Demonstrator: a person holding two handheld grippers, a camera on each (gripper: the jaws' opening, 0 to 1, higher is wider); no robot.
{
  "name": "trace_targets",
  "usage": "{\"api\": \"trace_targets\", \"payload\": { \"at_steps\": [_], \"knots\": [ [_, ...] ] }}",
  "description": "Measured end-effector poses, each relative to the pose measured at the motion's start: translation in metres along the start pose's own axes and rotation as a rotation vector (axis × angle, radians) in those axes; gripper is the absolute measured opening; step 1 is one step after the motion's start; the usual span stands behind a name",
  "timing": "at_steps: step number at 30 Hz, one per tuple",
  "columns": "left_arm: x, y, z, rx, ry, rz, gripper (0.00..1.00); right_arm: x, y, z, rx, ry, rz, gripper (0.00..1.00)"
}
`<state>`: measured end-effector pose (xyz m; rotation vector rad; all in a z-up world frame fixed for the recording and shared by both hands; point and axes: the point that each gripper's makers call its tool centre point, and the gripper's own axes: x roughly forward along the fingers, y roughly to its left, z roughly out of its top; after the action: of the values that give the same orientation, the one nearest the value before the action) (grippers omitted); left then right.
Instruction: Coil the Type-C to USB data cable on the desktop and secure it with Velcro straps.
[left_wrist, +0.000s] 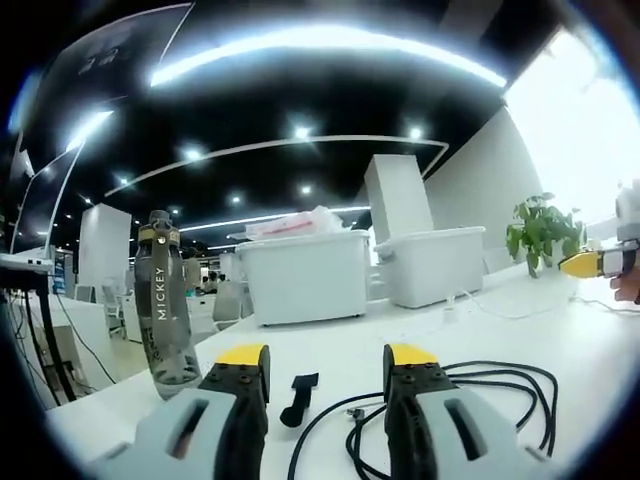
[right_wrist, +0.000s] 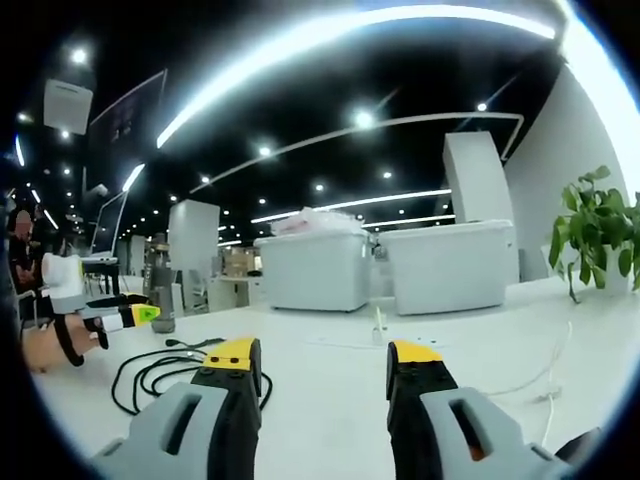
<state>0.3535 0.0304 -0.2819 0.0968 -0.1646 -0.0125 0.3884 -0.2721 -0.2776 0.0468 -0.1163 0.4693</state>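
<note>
The black data cable (left_wrist: 470, 395) lies in loose loops on the white desktop (left_wrist: 330, 335), just right of my left gripper (left_wrist: 327, 358), which stands open with nothing between its jaws. A short black Velcro strap (left_wrist: 298, 398) lies on the desk between those jaws. My right gripper (left_wrist: 592, 264) shows at the far right edge, above the desk. In the right gripper view the cable (right_wrist: 160, 375) lies low left. My right gripper (right_wrist: 324, 355) is open and empty over bare desk. The left gripper (right_wrist: 140, 314) comes in from the left, held by a hand (right_wrist: 40, 350).
A grey bottle (left_wrist: 163, 300) marked MICKEY stands at the desk's left edge. Two white lidded bins (left_wrist: 305, 275) (left_wrist: 435, 265) stand at the back. A potted plant (right_wrist: 595, 235) stands far right. A thin white cable (right_wrist: 540, 370) runs across the desk's right side.
</note>
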Motion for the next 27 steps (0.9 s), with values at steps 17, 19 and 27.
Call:
{"api": "trace_targets", "payload": {
  "at_steps": [17, 19, 27],
  "knots": [
    [0.014, 0.011, 0.007, -0.089, 0.001, -0.039, 0.46, 0.010, 0.012, 0.005, -0.060, 0.010, 0.047, 0.51],
    [0.015, 0.009, 0.008, -0.092, 0.002, -0.058, 0.46, 0.012, 0.014, 0.005, -0.065, 0.018, 0.059, 0.53],
    [0.017, 0.013, 0.014, -0.080, -0.002, -0.105, 0.46, 0.019, 0.031, 0.007, -0.079, 0.027, 0.123, 0.53]
  ]
}}
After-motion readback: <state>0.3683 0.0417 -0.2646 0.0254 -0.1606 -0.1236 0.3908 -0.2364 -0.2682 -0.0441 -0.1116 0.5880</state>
